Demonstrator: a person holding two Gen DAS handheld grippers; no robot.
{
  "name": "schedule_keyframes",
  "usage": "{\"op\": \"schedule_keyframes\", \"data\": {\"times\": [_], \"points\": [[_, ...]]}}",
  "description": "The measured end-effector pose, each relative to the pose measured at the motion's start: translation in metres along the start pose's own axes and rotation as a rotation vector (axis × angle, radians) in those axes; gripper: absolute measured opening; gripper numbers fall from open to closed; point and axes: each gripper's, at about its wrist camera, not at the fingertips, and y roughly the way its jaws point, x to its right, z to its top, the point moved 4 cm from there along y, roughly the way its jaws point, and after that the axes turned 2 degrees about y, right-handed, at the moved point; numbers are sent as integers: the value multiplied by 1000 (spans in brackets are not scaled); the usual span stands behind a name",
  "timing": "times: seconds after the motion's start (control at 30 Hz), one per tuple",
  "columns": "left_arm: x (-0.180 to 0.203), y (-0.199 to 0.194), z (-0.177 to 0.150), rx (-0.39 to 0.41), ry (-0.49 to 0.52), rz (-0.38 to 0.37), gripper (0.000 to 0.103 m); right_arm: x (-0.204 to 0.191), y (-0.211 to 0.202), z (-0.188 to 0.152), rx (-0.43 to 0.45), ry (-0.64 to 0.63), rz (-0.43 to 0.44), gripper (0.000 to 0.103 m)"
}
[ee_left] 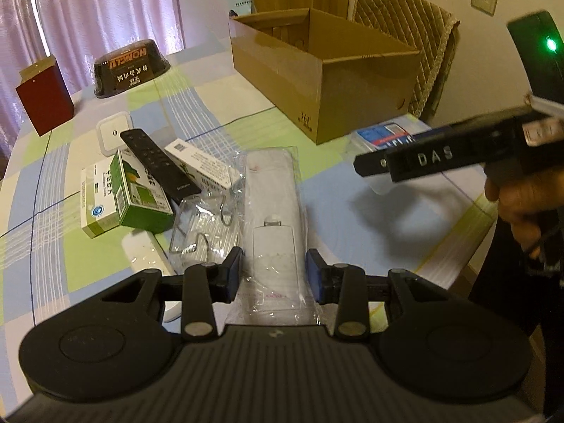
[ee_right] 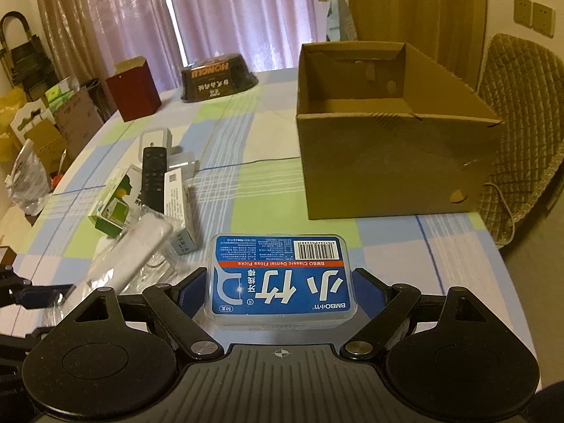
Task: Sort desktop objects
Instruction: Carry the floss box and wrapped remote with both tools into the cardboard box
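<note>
Checked cloth in blue, green and white covers the table (ee_right: 268, 190), with pale curtains behind and a quilted chair at the far side; an open cardboard box (ee_right: 394, 148) stands toward that chair, its mouth up, probably the bin for the sorting.

From its own camera, the left gripper (ee_left: 274, 271) has its blue pads either side of a white remote in a clear plastic bag (ee_left: 269, 208); the left pad looks pressed to the bag, the right pad shows a sliver of gap, so I cannot tell whether the grip is made or only closing; the remote lies lengthwise between the fingers, a sensible line for lifting a long thing by its narrow width. From the right camera the same wrapped remote appears tilted with its near end raised, so it may be off the cloth.

The right gripper (ee_right: 280, 290) straddles a clear dental floss pick box (ee_right: 280, 275) with a blue label; the fingers stand fairly wide and seem to meet its short sides, though contact is hard to confirm; it sits near the table's edge, just short of the cardboard box. Only the left view shows the person's hand (ee_left: 521, 208) on the right tool.

Left of the bagged remote lies a heap: a black remote (ee_left: 158, 162) across a green medicine carton (ee_left: 123, 197), a white carton (ee_left: 201, 165) beside them; all still unsorted, and the box holds nothing visible.
</note>
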Motion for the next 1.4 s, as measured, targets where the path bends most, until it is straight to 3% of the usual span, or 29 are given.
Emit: {"op": "schedule_keyframes", "data": {"times": [0.73, 1.1, 1.4], "points": [[18, -6, 55, 94, 38, -21, 33, 26, -37, 17, 52, 51, -84, 85], [40, 15, 143, 177, 106, -37, 33, 88, -59, 107, 190, 20, -161, 85], [54, 70, 223, 204, 165, -46, 33, 123, -25, 166, 213, -17, -180, 85]]}}
